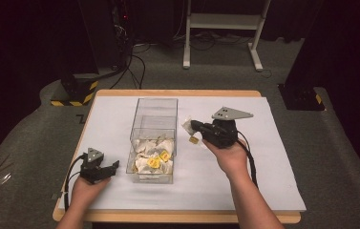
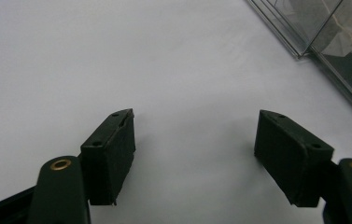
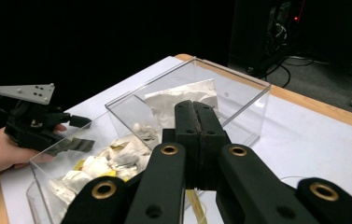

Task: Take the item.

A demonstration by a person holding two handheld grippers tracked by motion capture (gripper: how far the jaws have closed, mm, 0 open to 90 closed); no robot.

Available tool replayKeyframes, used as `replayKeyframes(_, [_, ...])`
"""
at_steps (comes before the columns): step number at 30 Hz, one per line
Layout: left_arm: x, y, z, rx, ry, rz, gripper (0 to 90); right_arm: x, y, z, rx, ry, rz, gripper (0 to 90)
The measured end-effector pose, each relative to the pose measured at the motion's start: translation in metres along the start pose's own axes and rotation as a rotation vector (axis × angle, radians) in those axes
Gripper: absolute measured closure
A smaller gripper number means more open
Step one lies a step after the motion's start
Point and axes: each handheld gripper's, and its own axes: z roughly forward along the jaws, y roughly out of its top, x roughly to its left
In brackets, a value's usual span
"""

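Carrying the white paper tea bag [image 1: 187,126] cleanly is the job of the right claw [image 1: 193,126], which is clamped tight on it just right of the clear, two-compartment plastic box [image 1: 154,114]. In the right gripper view the bag's crinkled white paper [image 3: 183,100] sticks up beyond the closed jaw tips, while its thin string hangs below them. In the high view the small yellow paper tag [image 1: 194,140] dangles under the claw, clear of the table.

To do this well, I judge that the grip should stay firm on the soft paper, the bag should be lifted above the rim of the rigid, glossy wall, and the dangling tag should not be left to snag on that edge. The far compartment looks empty; the near one holds a loose heap of similar white bags with yellow tags [image 1: 153,158].

The left claw [image 2: 194,144] rests open and empty on the smooth white sheet [image 1: 273,162] covering the wood-edged table [image 1: 177,93], left of the box.
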Motion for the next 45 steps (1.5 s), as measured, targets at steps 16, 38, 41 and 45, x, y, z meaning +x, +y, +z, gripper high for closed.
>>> replayKeyframes(16, [0.0,0.0,0.0,-0.001,0.001,-0.001,29.2,-0.024,0.001,-0.003,-0.005,-0.06,0.039,90.0])
replayKeyframes(38, [0.0,0.0,0.0,0.0,-0.002,-0.002,29.3,-0.058,-0.003,0.008,0.015,-0.161,0.071,90.0])
replayKeyframes(41, [0.0,0.0,0.0,-0.001,0.0,-0.004,29.3,-0.062,-0.006,0.011,0.019,-0.176,0.079,90.0])
replayKeyframes(45, [0.0,0.0,0.0,0.0,-0.002,-0.002,29.3,-0.068,-0.01,0.013,0.018,-0.189,0.085,90.0])
